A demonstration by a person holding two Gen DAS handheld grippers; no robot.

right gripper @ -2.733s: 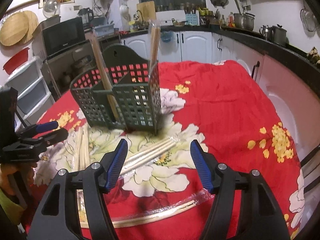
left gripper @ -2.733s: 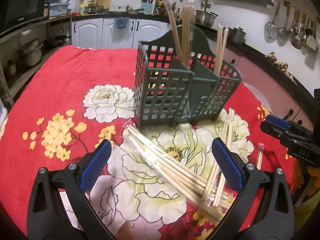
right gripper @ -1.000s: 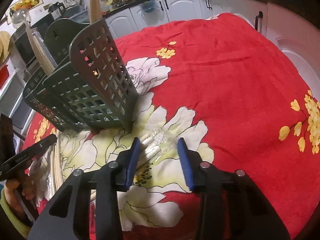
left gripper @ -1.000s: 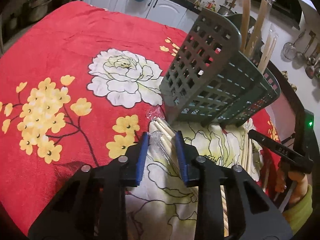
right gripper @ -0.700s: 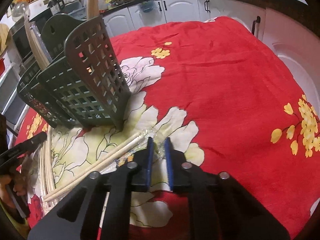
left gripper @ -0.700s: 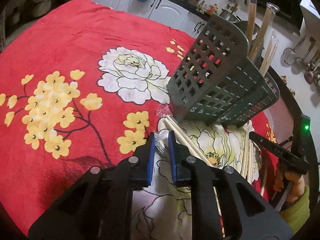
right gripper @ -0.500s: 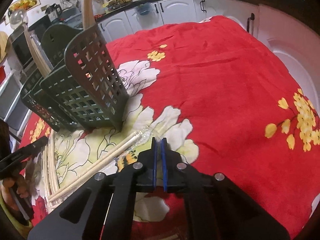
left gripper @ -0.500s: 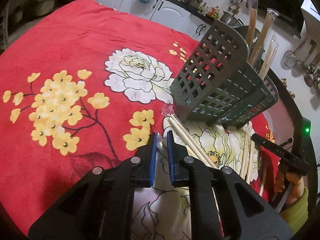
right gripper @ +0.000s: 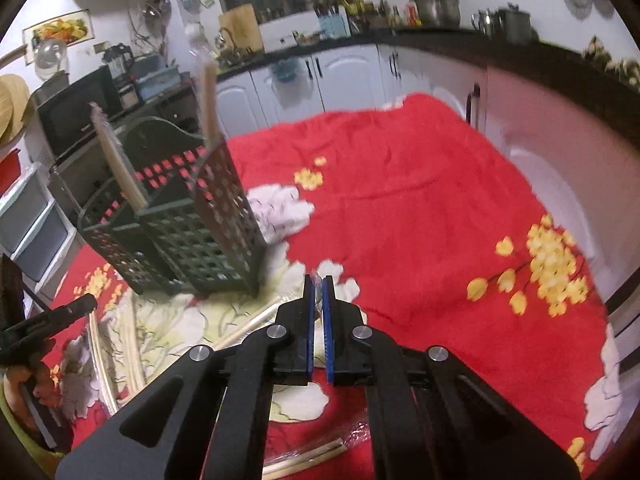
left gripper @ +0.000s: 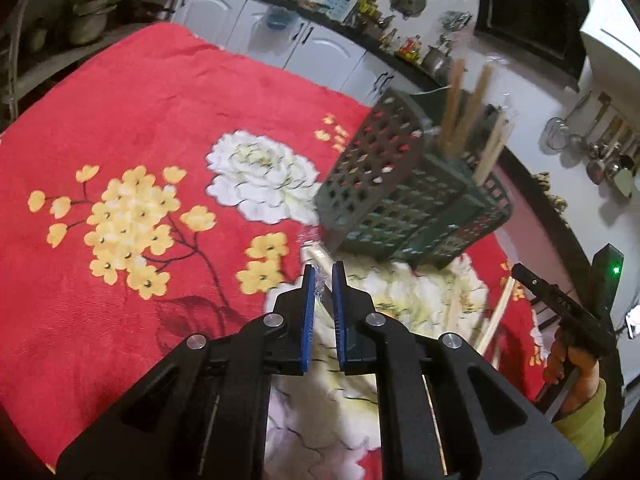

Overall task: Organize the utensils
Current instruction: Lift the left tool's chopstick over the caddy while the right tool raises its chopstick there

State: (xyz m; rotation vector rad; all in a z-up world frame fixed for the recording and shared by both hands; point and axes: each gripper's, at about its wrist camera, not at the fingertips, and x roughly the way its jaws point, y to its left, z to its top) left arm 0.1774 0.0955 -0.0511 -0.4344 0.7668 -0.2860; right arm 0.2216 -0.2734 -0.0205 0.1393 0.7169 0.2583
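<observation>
A dark green lattice utensil holder [left gripper: 404, 196] stands on the red flowered cloth with several wrapped chopstick packs upright in it; it also shows in the right wrist view [right gripper: 180, 232]. My left gripper [left gripper: 320, 276] is shut on the end of a plastic-wrapped chopstick pack [left gripper: 316, 256] just in front of the holder. My right gripper [right gripper: 317, 282] is shut on the plastic end of another wrapped chopstick pack [right gripper: 256, 322] that trails down to the left. More wrapped packs [right gripper: 120, 344] lie on the cloth by the holder.
The table carries a red cloth [left gripper: 140, 92] with white and yellow flowers. Another wrapped pack [right gripper: 312, 460] lies near the front edge. White kitchen cabinets [right gripper: 344, 76] and a counter with pots ring the table. Ladles hang on the wall [left gripper: 600, 140].
Both grippers came down from open to shut, each closing on the end of a wrapped chopstick pack. Both have since lifted and pulled back a little with the packs.
</observation>
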